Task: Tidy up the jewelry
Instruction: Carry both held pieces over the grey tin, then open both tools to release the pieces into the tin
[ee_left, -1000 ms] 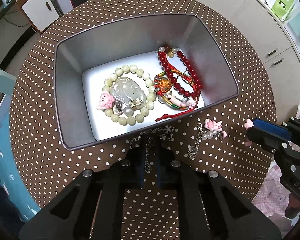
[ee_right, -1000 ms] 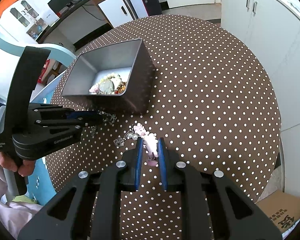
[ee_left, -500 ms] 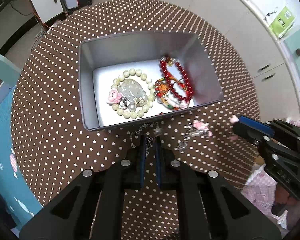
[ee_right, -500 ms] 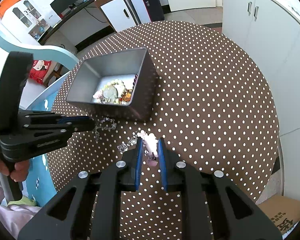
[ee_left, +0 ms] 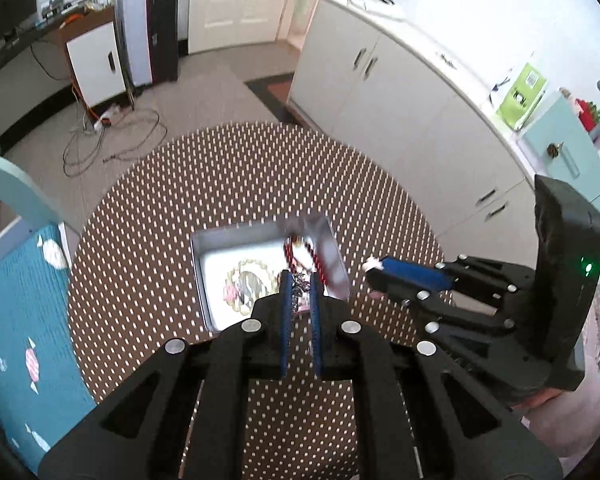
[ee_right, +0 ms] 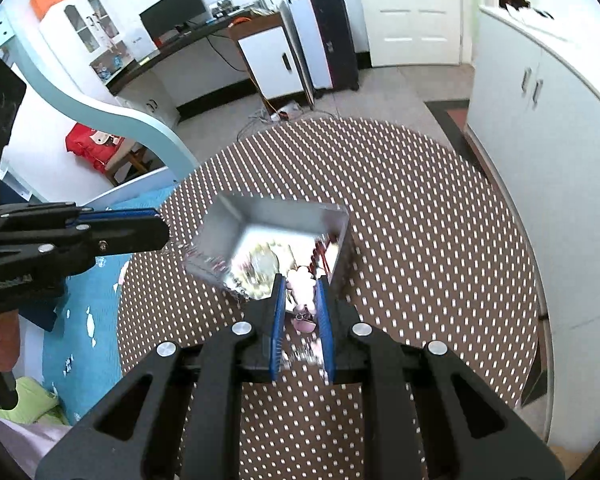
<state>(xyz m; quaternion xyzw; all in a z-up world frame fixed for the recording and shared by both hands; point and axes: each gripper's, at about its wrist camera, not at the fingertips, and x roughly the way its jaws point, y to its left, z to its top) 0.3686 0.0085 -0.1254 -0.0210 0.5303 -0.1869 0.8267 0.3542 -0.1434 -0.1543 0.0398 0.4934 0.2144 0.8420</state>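
Note:
A grey metal box (ee_left: 198,264) stands on the round brown dotted table (ee_left: 240,168). Inside lie a pale green bead bracelet with a jade pendant (ee_left: 252,280) and a red bead bracelet (ee_left: 290,248). High above the box, my left gripper (ee_left: 300,285) is shut on the silver chain (ee_left: 299,280) of a charm piece. To its right my right gripper (ee_left: 374,270) hangs at about the same height. In the right wrist view the right gripper (ee_right: 300,284) is shut on the pink charm (ee_right: 302,280). The left gripper (ee_right: 162,232) reaches in from the left there. The box (ee_right: 220,220) is blurred below.
A chair with a blue cushion (ee_left: 16,300) stands at the table's left edge. White cabinets (ee_left: 400,100) line the right side. A desk and a white cupboard (ee_right: 272,64) stand beyond the table. Cables lie on the floor (ee_left: 112,140).
Both grippers have risen well above the table, and the chain with its pink charm has come up off the cloth. The box now looks small, below the fingers.

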